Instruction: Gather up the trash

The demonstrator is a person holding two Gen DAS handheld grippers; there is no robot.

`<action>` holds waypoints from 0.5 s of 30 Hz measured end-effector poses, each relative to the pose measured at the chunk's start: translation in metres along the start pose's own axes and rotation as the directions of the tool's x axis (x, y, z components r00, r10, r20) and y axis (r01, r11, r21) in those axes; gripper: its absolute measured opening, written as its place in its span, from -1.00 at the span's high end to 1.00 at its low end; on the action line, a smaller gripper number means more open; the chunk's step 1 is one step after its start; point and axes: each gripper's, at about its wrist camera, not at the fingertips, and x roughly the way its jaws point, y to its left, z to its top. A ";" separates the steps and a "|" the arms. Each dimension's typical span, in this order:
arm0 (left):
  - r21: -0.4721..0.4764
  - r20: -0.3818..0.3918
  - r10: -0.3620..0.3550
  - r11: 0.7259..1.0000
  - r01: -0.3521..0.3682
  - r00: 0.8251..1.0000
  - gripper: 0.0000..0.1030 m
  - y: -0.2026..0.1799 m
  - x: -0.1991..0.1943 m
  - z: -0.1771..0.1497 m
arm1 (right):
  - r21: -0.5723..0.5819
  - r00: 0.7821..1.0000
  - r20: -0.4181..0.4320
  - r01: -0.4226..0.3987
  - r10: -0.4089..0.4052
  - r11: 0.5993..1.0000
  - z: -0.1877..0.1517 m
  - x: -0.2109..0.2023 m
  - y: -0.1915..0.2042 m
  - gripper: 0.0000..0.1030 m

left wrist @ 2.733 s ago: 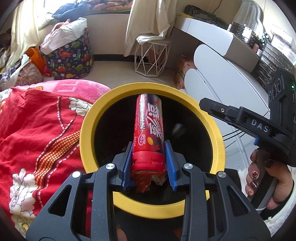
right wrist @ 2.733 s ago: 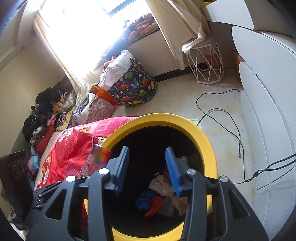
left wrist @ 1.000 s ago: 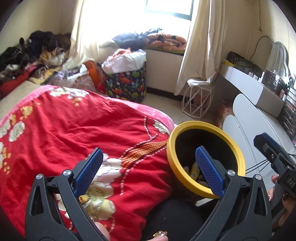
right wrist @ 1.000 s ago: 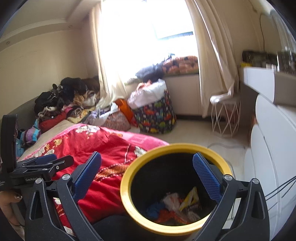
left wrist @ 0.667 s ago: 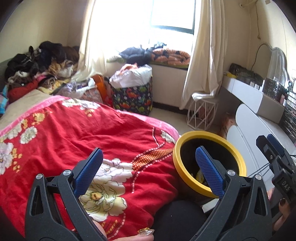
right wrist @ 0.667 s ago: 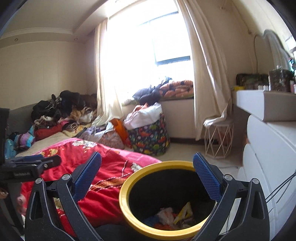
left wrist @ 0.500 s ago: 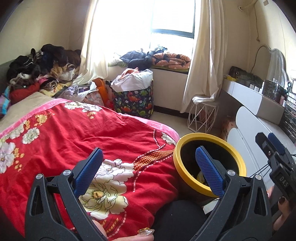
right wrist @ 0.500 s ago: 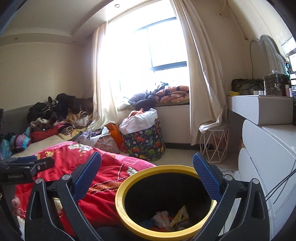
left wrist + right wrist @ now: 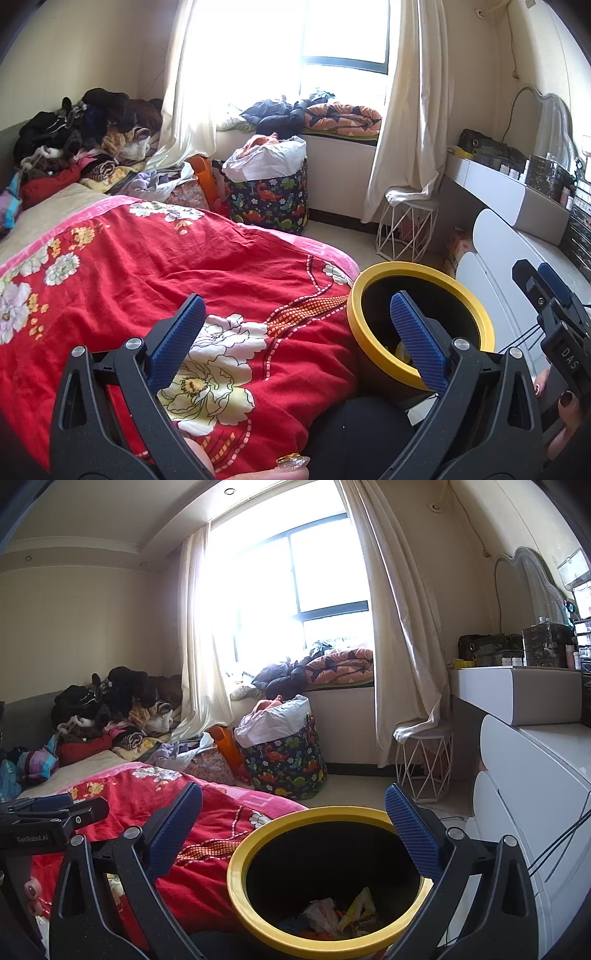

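— Trash sits low in the yellow-rimmed bin [image 9: 240, 882]: crumpled wrappers [image 9: 334, 914] at the bottom, near the middle of the right wrist view. Where do the tongs stand?

— Both pairs gape wide and hold nothing. The left tongs [image 9: 297, 341] hang over the red floral quilt [image 9: 155, 266] on the bed, with the bin [image 9: 480, 325] to their right, right against the quilt's edge. The right tongs [image 9: 293, 829] frame the bin's mouth from above.

— Is any loose trash visible on the quilt?

— None that can be made out; the quilt looks bare of litter in both views. The clothes heaped at the far left [image 9: 85, 129] and the dinosaur-print hamper [image 9: 267, 199] by the window do not read as trash.

— How would such wrappers handle?

— Probably very light, thin and crinkly, a little slick, and soft enough to fold under the pads. A pinch across a bunched fold or a free corner should hold better than a flat face, which could slide out.

— And the bin itself?

— It seems stiff, with a thick rim that a wide-open pair could clamp if it needs shifting.
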 end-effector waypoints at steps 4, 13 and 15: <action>-0.004 -0.005 0.008 1.000 -0.008 1.000 -0.79 0.002 0.001 0.000 | 0.002 1.000 0.001 -0.001 0.001 1.000 0.000 0.000 0.000 -0.87; -0.003 -0.004 0.010 1.000 -0.010 1.000 -0.79 0.003 0.002 -0.001 | 0.000 1.000 0.001 0.002 -0.002 1.000 0.000 0.000 0.000 -0.87; -0.002 -0.004 0.007 1.000 -0.007 1.000 -0.79 0.003 0.001 0.000 | 0.000 1.000 0.003 0.003 -0.003 1.000 0.000 0.000 -0.001 -0.87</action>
